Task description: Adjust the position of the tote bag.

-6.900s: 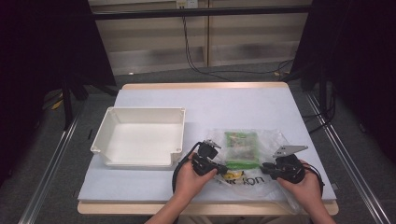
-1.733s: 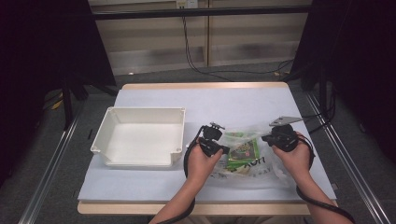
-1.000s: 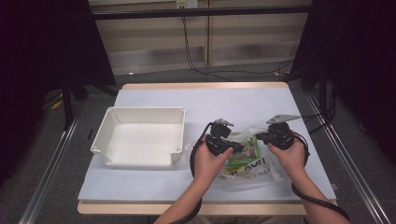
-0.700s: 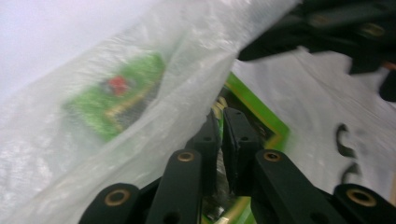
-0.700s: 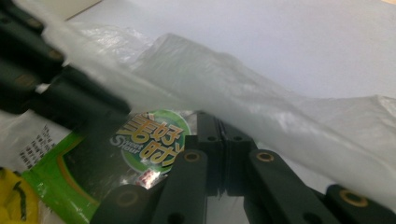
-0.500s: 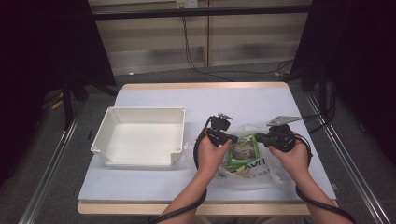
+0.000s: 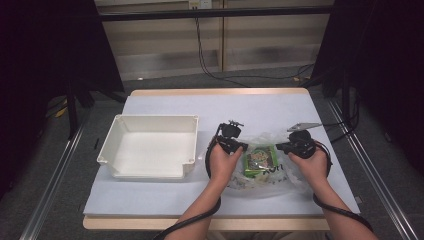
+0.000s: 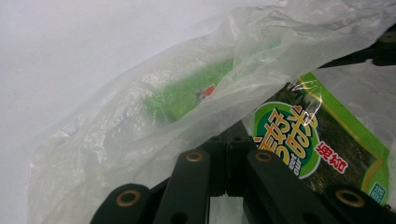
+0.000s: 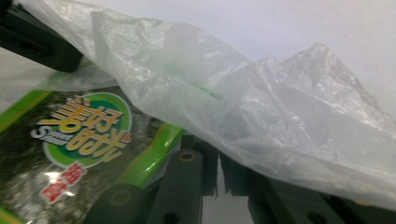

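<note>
Left gripper (image 7: 239, 145): held at the left side of the clear plastic bag (image 7: 280, 175). In the left gripper view its jaws stand together, pinching a fold of the bag's film where the film drapes over their tips; they have just been closing onto it.

Right gripper (image 7: 286, 147): held at the right side of the same bag. In the right gripper view its jaws are together, with the film lying over them; whether film is caught between the pads cannot be told, as the bag hides the tips.

Bag: lies crumpled on the table (image 7: 165, 102), in the right half, nearer the front edge than the back edge. Its upper part is raised between the two grippers.

Contents: a green snack packet (image 7: 260, 159) with a round printed label lies inside the bag, between the two grippers.

White tray (image 7: 120, 142): sits on the left half of the table, just beside the left hand (image 7: 223, 161), apart from the bag.
</note>
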